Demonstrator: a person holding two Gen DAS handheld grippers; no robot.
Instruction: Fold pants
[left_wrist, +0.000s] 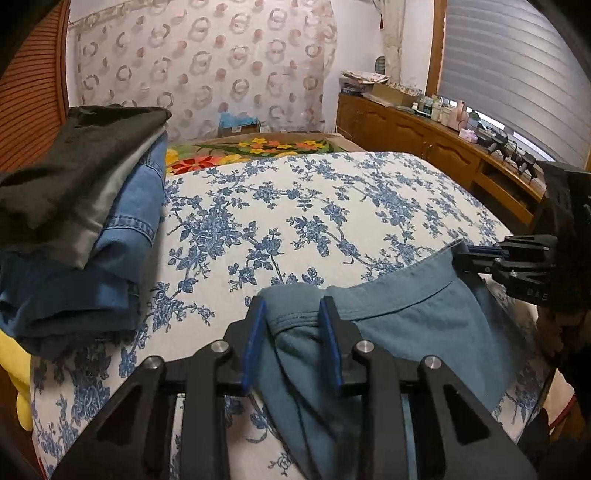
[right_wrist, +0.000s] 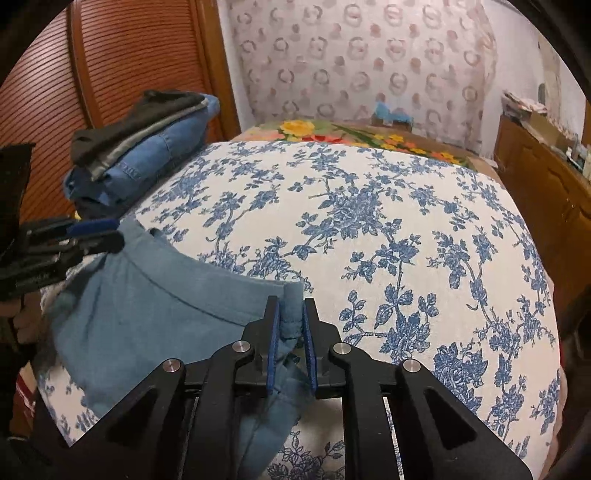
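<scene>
Teal-blue pants (left_wrist: 413, 325) hang over the near edge of the bed, waistband up; they also show in the right wrist view (right_wrist: 147, 317). My left gripper (left_wrist: 293, 310) holds one waistband corner between its blue pads, with a wide gap between the jaws. My right gripper (right_wrist: 291, 306) is shut on the other waistband corner. Each gripper shows in the other's view, the right one (left_wrist: 469, 256) at the right edge and the left one (right_wrist: 107, 232) at the left edge.
The bed (right_wrist: 369, 221) has a white cover with blue flowers. A stack of folded clothes (left_wrist: 85, 221) lies on its left side, also in the right wrist view (right_wrist: 144, 147). A wooden dresser (left_wrist: 424, 140) with clutter stands along the right wall. A slatted wooden door (right_wrist: 110, 55) is at the left.
</scene>
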